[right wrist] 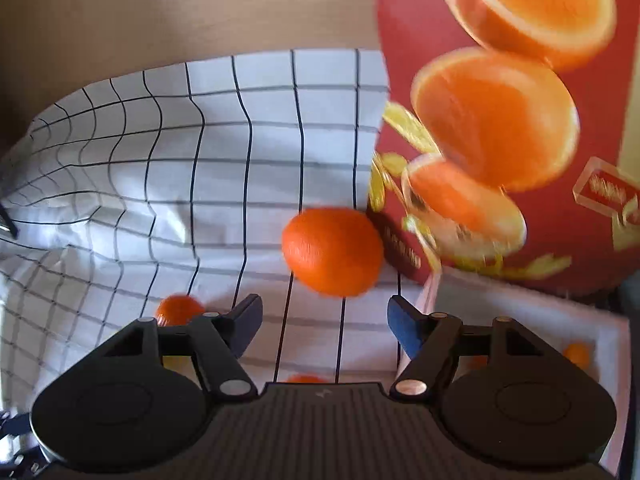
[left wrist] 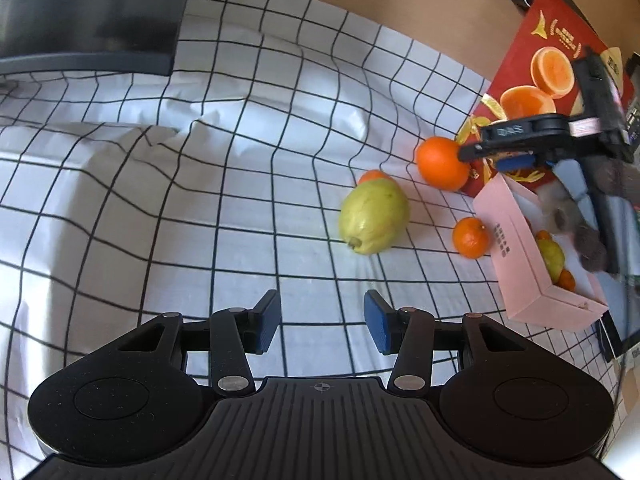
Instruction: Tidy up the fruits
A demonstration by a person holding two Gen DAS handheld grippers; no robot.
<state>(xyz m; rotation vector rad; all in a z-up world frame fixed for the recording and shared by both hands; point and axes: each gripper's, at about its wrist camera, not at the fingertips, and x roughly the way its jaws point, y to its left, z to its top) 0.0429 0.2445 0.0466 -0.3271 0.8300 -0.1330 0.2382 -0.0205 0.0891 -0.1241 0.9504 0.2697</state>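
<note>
1. On the checked cloth (left wrist: 224,184) covering the table, four fruits lie loose: a big orange (left wrist: 442,163) touching the red printed box (left wrist: 560,64), a green guava-like fruit (left wrist: 374,217) near the middle, a small mandarin (left wrist: 471,237) just beside the pink box (left wrist: 516,240), and another orange fruit (left wrist: 372,176) peeking out behind the green one.
2. Left gripper (left wrist: 322,322): jaws released, nothing between them, aimed toward the green fruit but well short of it.
3. Right gripper (right wrist: 324,322): jaws apart and empty, with the big orange (right wrist: 333,251) just ahead of its fingertips.
4. Risk, as I judge it: the orange is round and wedged against the red box, so one finger may strike the cardboard or nudge the fruit and send it rolling over the wrinkled cloth.
5. Risk: the two grippers work close together near the pink box and could collide.
6. Hard to make out: the right wrist view is blurred; the pink box holds some yellow and orange fruit, partly hidden by the person's gloved hand (left wrist: 588,240); the far fruit is mostly covered.
</note>
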